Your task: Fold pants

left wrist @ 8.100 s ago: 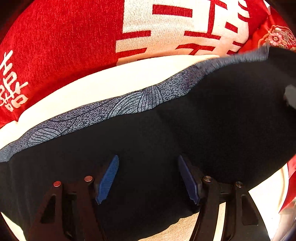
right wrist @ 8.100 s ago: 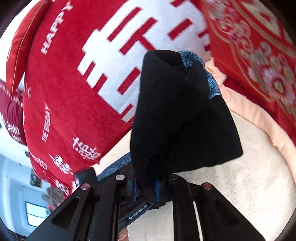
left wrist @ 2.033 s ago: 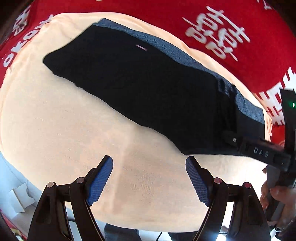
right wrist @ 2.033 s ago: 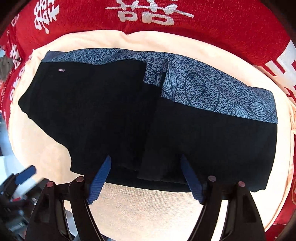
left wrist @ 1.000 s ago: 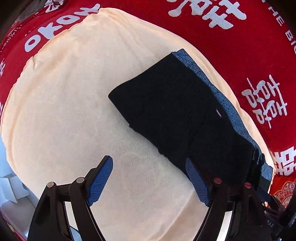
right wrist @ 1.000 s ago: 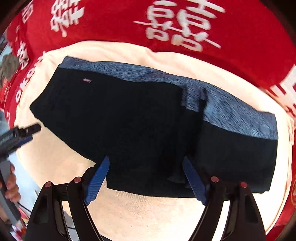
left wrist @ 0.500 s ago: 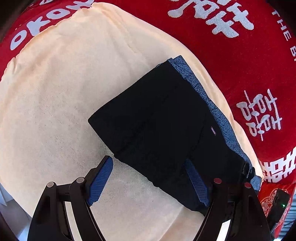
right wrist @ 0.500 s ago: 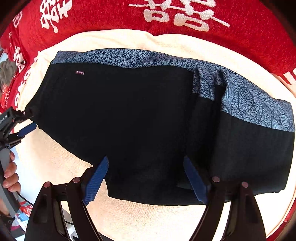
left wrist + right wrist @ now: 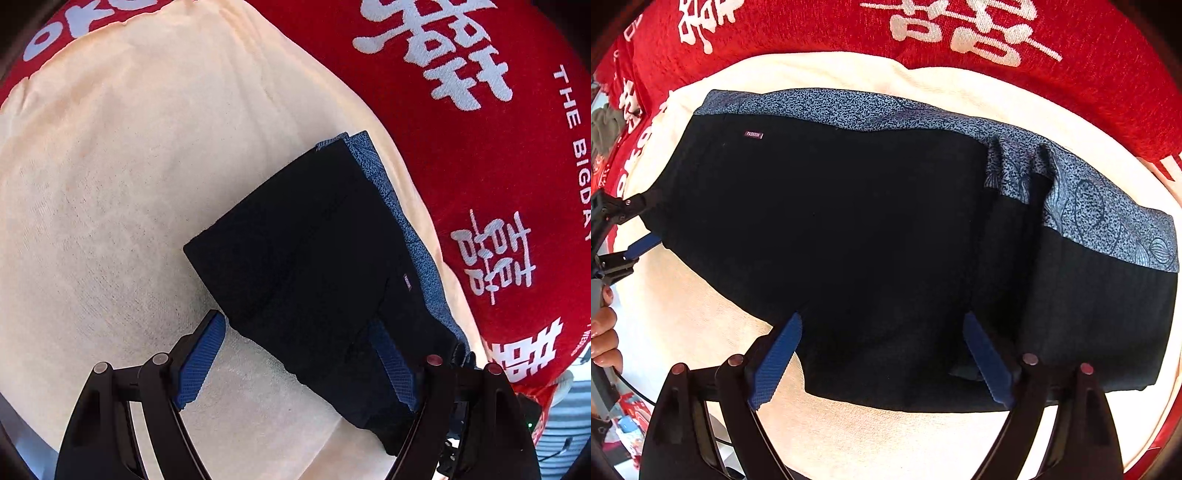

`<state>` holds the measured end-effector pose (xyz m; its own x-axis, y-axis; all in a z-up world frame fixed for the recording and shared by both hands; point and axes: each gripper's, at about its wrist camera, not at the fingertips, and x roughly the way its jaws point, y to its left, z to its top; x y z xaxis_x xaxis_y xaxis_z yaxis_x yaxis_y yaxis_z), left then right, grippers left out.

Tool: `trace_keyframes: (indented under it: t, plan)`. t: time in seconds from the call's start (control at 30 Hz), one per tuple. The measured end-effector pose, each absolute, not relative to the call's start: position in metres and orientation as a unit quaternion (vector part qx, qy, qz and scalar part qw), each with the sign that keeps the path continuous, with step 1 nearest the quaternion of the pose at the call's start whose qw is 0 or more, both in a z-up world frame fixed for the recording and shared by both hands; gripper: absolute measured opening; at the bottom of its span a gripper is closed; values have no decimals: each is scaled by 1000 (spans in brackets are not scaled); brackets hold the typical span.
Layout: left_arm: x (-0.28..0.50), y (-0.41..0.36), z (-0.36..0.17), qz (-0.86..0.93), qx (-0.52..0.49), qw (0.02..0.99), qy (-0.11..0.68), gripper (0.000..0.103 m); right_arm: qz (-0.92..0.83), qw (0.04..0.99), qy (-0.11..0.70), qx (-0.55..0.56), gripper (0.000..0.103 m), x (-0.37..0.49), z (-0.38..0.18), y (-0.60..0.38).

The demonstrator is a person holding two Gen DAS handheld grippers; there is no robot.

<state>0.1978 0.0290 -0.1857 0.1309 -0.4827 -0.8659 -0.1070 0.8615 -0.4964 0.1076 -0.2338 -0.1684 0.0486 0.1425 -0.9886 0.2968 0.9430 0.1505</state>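
Note:
The black pants [image 9: 857, 229] with a blue patterned waistband [image 9: 849, 109] lie folded flat on a cream cushion [image 9: 849, 439]. In the left wrist view the pants [image 9: 317, 258] lie as a dark rectangle ahead. My left gripper [image 9: 295, 350] is open and empty, its jaws straddling the near edge of the pants. My right gripper [image 9: 882, 350] is open and empty over the near edge of the pants. The left gripper also shows in the right wrist view [image 9: 631, 225] at the left end of the pants.
Red cushions with white lettering [image 9: 498, 110] stand behind the cream cushion [image 9: 110, 166]. They also show in the right wrist view [image 9: 960, 33]. A hand [image 9: 602, 343] holds the left tool at the far left.
My left gripper has closed in on the pants' left end, so its jaws now straddle the near edge. My right gripper has come slightly lower and closer. Both stay open.

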Motion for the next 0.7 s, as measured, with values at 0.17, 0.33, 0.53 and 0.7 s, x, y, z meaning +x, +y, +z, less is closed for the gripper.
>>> trace_keyframes:
  t: [0.17, 0.33, 0.53, 0.7]
  plan:
    - [196, 23, -187, -152, -221, 721, 639, 82, -54, 709, 685, 159, 92, 107, -169, -235]
    - [195, 15, -187, -147, -234, 729, 627, 89, -57, 711, 681, 164, 93, 106, -171, -236]
    - [204, 0, -163, -206, -269, 736, 586, 89, -52, 717, 673, 177, 93, 101, -167, -242]
    - [213, -18, -195, -161, -231, 723, 631, 89, -53, 716, 672, 182, 92, 99, -165, -248]
